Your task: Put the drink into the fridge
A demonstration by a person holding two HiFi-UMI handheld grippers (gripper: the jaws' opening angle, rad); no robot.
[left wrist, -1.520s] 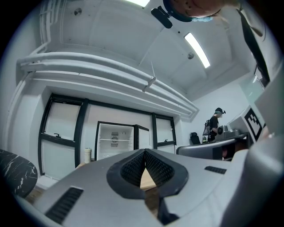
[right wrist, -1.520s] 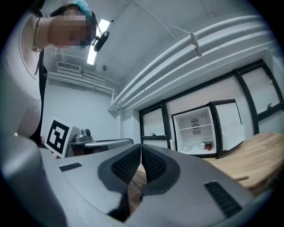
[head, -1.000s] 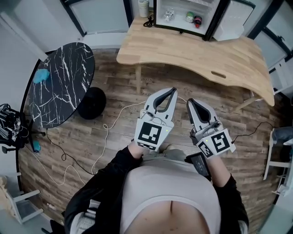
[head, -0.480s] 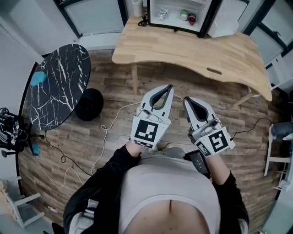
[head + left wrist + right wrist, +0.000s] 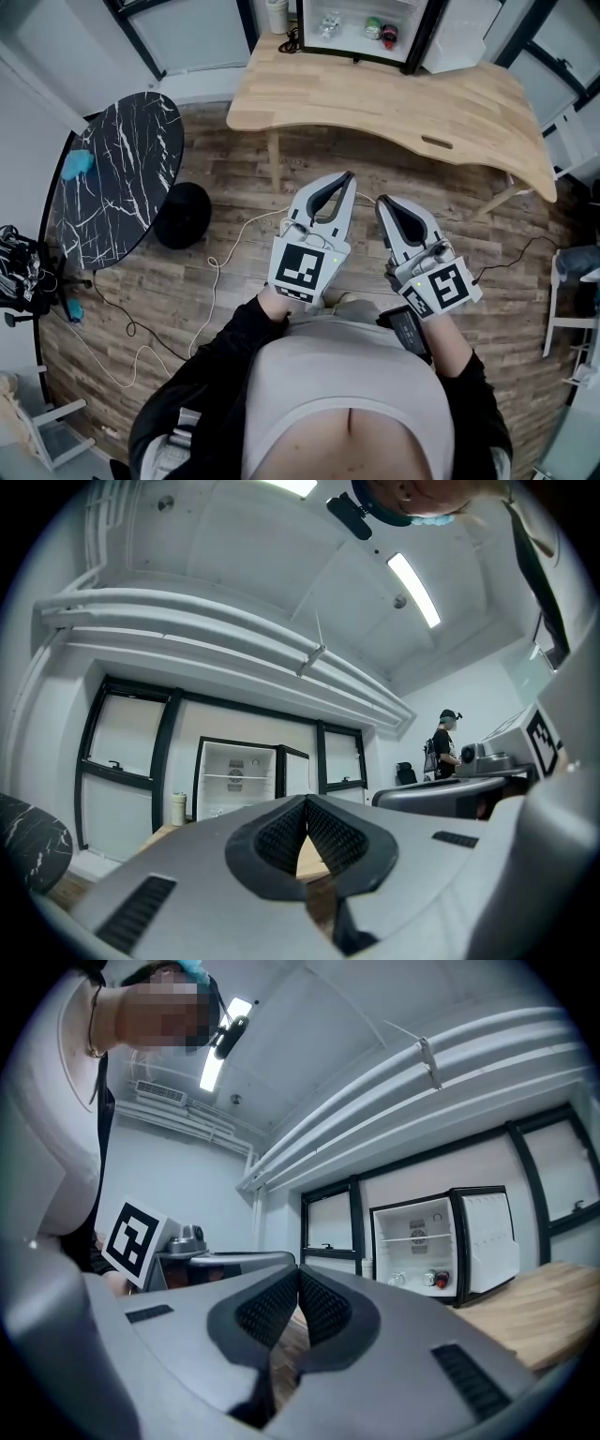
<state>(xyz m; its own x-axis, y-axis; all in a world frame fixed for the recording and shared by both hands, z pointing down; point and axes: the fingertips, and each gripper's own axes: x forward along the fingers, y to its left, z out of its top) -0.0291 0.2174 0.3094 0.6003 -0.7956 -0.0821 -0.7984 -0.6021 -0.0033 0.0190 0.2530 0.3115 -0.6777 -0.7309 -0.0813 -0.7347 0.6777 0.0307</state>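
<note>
Both claws, the left gripper (image 5: 347, 178) and the right gripper (image 5: 383, 202), are hanging clenched and empty, well short of the desk (image 5: 375, 103). Drinks (image 5: 389, 36) are already sitting inside the open fridge (image 5: 417, 42) at its far edge. Whoever is reaching next should be opening one claw first.

Cropped at the head view's top edge: fridge (image 5: 361, 23), pale cup (image 5: 277, 13) on the tabletop (image 5: 394, 103). Too small to identify: green and red items (image 5: 375, 31) on the fridge shelf. Half covered by the right gripper (image 5: 385, 202): black device (image 5: 411, 335). Too distant to make out: standing person (image 5: 446, 747), activity unclear.
</note>
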